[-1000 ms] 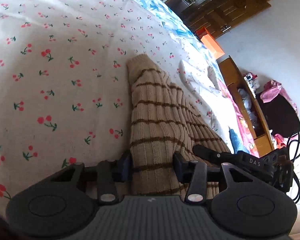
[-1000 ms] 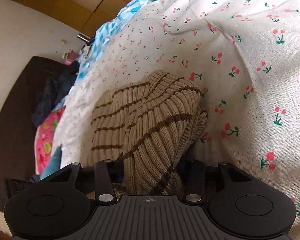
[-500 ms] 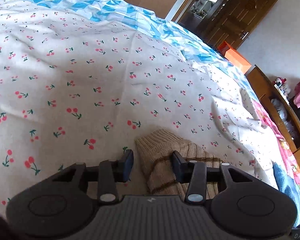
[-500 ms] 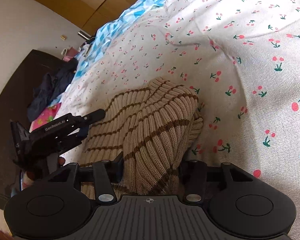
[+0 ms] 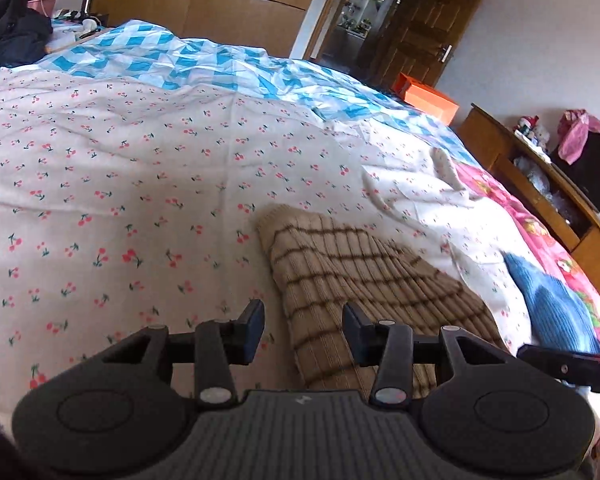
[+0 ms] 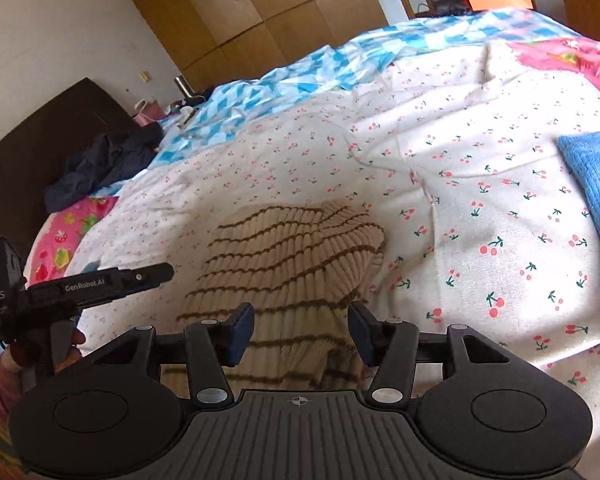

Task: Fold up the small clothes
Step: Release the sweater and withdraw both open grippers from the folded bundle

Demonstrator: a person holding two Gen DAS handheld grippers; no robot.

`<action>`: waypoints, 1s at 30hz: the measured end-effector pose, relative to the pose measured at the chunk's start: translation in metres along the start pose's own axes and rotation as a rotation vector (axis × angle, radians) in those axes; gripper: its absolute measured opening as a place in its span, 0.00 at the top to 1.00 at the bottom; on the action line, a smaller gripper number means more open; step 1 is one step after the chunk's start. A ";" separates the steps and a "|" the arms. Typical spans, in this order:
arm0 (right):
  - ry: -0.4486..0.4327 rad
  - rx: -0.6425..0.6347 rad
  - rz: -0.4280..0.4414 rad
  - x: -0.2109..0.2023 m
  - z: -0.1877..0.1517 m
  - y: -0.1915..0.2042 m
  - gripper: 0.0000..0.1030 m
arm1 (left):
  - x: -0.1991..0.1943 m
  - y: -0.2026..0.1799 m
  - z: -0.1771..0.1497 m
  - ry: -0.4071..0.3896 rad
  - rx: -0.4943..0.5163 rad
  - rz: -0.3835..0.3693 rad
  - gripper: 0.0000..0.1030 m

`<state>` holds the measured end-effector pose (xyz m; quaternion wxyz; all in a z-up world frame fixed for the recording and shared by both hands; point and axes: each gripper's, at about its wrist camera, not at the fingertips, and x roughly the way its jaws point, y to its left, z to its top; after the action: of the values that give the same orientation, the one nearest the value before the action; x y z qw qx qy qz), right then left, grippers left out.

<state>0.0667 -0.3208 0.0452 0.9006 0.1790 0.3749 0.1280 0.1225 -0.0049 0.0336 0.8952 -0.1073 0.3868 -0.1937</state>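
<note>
Wide open room across the cherry-print sheet (image 5: 140, 184) to the left of and beyond the folded tan striped sweater (image 5: 348, 280), flat and bare up to the blue checked quilt (image 5: 204, 60). Blocked farther right by a blue knit garment (image 5: 548, 304) on the sheet, well apart from the sweater, with a bare strip of sheet between them. Hemmed in at the right bed edge by a wooden shelf unit (image 5: 540, 184), cluttered on top. Crowded at the far left corner by a dark heap of clothes (image 6: 104, 164). Nothing between the left tongs (image 5: 303, 330) or right tongs (image 6: 301, 334), both parted above the sweater.
</note>
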 end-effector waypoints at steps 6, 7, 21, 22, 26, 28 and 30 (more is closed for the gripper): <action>0.140 -0.091 -0.099 0.015 -0.034 0.008 0.55 | -0.013 -0.022 -0.052 0.063 0.088 0.031 0.53; 0.177 -0.087 -0.153 0.024 -0.041 0.001 0.54 | -0.009 -0.023 -0.059 0.085 0.092 0.042 0.53; 0.060 -0.126 -0.201 -0.013 -0.054 0.029 0.51 | -0.019 -0.029 -0.087 0.147 0.099 0.124 0.50; 0.080 -0.128 -0.214 -0.010 -0.058 0.028 0.51 | -0.018 -0.030 -0.089 0.154 0.099 0.131 0.50; 0.185 -0.084 -0.262 0.011 -0.065 0.018 0.51 | -0.022 -0.037 -0.089 0.155 0.135 0.161 0.47; 0.167 -0.063 -0.255 0.005 -0.063 0.019 0.51 | -0.025 -0.040 -0.090 0.149 0.151 0.172 0.45; 0.127 -0.077 -0.254 -0.004 -0.061 0.026 0.51 | -0.028 -0.042 -0.092 0.144 0.165 0.185 0.44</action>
<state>0.0174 -0.2851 0.0193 0.8902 0.0870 0.4455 0.0385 0.0267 -0.0350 0.0041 0.8850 0.0173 0.4410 -0.1487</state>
